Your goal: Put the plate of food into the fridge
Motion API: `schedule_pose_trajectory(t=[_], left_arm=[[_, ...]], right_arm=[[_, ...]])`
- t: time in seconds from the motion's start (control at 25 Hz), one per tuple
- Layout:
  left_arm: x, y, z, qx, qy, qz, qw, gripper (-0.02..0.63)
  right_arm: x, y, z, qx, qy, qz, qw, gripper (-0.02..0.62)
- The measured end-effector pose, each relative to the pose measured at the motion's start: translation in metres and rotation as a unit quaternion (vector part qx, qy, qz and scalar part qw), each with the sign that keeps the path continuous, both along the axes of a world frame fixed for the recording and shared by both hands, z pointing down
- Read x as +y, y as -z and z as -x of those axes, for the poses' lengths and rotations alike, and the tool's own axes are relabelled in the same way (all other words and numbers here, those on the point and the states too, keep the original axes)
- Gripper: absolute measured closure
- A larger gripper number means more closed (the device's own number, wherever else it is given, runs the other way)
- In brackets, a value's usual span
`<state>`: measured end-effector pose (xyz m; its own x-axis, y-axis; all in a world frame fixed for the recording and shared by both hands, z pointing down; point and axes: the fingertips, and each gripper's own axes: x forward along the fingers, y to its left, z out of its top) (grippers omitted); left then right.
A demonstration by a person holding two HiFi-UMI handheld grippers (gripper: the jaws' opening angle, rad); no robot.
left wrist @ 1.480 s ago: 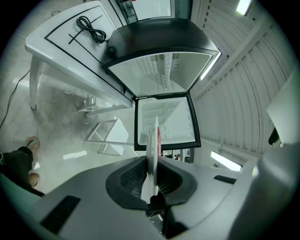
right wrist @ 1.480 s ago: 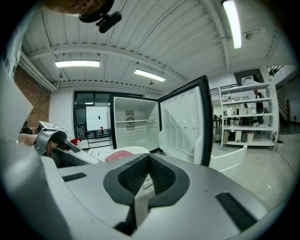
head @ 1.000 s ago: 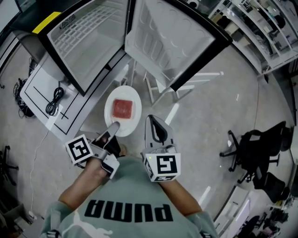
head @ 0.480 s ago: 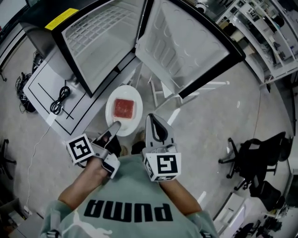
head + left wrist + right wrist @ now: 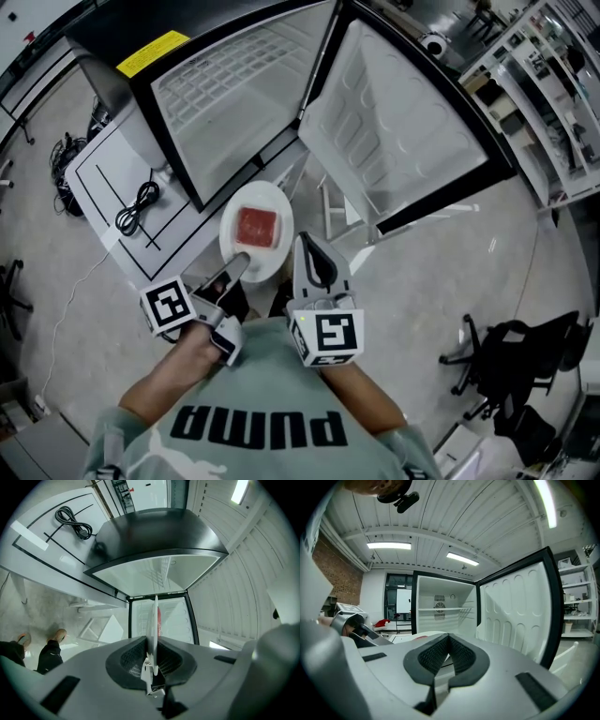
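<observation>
While the left gripper [image 5: 232,270] was clamped on the near rim of the white plate [image 5: 232,217], its jaws were almost together, with only the thin edge of the plate pinched between them. The right gripper [image 5: 307,251] had its jaws closed on nothing, and its tip was just beside the plate's right edge; whether it touched could not be told. The plate was held in the air above the floor, carrying a red slab of food [image 5: 257,226] at its middle. It hung in front of the fridge [image 5: 225,89], outside the white compartment, which stood open just beyond it. A shelf [image 5: 440,609] ran across that compartment. The fridge door [image 5: 403,141] was swung wide to the right. To the left stood a white table [image 5: 103,173] with a coiled black cable [image 5: 138,207] lying on it. A black office chair [image 5: 506,361] stood well apart on the near right.
</observation>
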<state>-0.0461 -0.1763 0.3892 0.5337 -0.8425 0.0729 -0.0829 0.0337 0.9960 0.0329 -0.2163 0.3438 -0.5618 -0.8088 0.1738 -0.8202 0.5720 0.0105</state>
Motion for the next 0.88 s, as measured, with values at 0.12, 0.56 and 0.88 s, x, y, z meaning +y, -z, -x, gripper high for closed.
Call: schedule_pose_trajectory(t=[0.12, 0.56, 0.88], left_arm=[[-0.014, -0.001, 0.002, 0.0, 0.014, 0.002, 0.9999, 0.568], [-0.069, -0.011, -0.001, -0.005, 0.068, 0.015, 0.9976, 0.568], [-0.122, -0.012, 0.013, -0.009, 0.114, 0.029, 0.9931, 0.568]], right_arm=[[-0.015, 0.0, 0.002, 0.001, 0.012, -0.001, 1.0, 0.591], [-0.081, -0.012, -0.004, -0.009, 0.05, 0.017, 0.999, 0.591], [-0.15, -0.013, 0.019, -0.018, 0.094, 0.031, 0.995, 0.591]])
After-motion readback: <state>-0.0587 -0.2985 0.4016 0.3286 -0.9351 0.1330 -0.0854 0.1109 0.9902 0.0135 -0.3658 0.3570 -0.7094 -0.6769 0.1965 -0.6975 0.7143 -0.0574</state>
